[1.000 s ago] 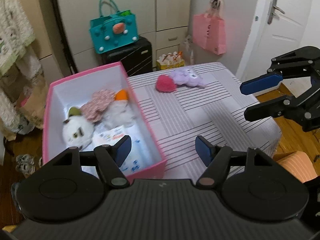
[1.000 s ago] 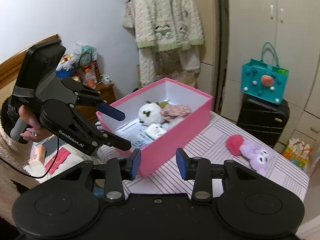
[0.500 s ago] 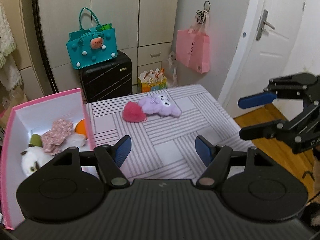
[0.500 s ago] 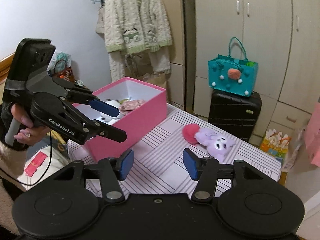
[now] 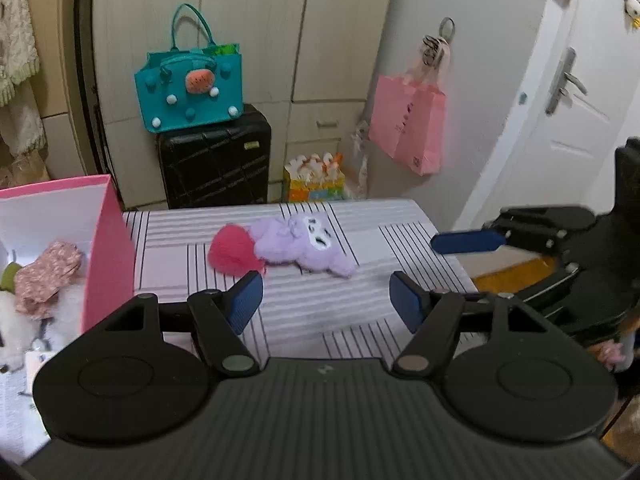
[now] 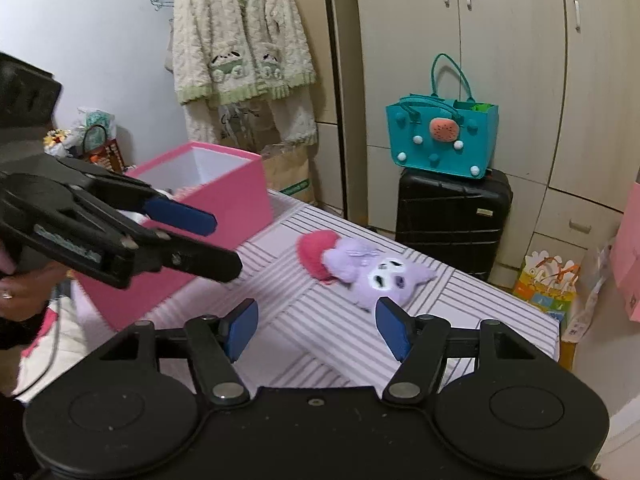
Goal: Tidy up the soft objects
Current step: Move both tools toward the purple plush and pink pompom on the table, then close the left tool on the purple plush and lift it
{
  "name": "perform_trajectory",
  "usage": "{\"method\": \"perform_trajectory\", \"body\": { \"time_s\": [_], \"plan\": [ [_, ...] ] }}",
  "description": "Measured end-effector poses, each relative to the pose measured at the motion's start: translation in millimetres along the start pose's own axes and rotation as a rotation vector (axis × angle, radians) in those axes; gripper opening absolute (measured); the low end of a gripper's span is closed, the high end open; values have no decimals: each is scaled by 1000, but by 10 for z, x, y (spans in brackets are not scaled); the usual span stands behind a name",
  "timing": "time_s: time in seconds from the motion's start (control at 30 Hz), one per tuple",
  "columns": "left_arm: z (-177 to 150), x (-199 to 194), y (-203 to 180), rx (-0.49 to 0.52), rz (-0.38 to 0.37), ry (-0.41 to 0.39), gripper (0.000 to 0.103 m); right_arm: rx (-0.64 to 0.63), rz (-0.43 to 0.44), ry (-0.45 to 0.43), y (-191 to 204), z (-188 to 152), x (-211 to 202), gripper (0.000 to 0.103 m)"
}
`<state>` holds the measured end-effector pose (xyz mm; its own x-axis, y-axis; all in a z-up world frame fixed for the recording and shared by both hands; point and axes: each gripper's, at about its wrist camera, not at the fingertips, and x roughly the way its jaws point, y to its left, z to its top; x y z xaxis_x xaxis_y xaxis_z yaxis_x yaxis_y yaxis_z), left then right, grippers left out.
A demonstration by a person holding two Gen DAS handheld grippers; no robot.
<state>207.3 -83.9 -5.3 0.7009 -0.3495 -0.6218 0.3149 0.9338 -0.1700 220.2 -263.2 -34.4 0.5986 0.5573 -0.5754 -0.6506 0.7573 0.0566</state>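
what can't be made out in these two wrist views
- Open pink cardboard box: left wrist view cuts it at the frame edge; right wrist view hides its contents behind its wall and the left gripper.
- Right gripper: lower finger motion-blurred in left wrist view.
- Purple plush toy with pink fluffy heart: underside unseen.

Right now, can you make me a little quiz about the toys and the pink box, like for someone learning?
1. True or false: the purple plush lies inside the pink box.
2. Which toy touches the purple plush? A) red plush B) a yellow duck
3. What pattern covers the table?

Key: 1 false, it lies on the table. 2 A. 3 stripes.
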Motion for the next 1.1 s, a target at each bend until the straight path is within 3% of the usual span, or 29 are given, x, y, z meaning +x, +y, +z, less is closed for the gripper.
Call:
{"method": "perform_trajectory", "body": {
  "time_s": [0.13,0.43,0.77,0.9,1.03,1.1],
  "plan": [
    [-55,209,57,-44,2,-83,68,-2,6,-33,-237,-107,299,73],
    [-50,855,198,-138,48,-56,67,76,-1,-26,-730,-246,992,73],
    [80,1276,256,-120,181,-47,67,59,48,12,-758,-220,1290,74],
    [61,1354,328,-133,179,-29,66,15,44,16,-707,-193,1363,75],
    [37,1372,283,-89,147,-14,50,-14,39,7,-655,-200,1375,74],
    [24,1404,287,-109,108,9,49,-27,25,6,-629,-199,1368,68]
  ]
}}
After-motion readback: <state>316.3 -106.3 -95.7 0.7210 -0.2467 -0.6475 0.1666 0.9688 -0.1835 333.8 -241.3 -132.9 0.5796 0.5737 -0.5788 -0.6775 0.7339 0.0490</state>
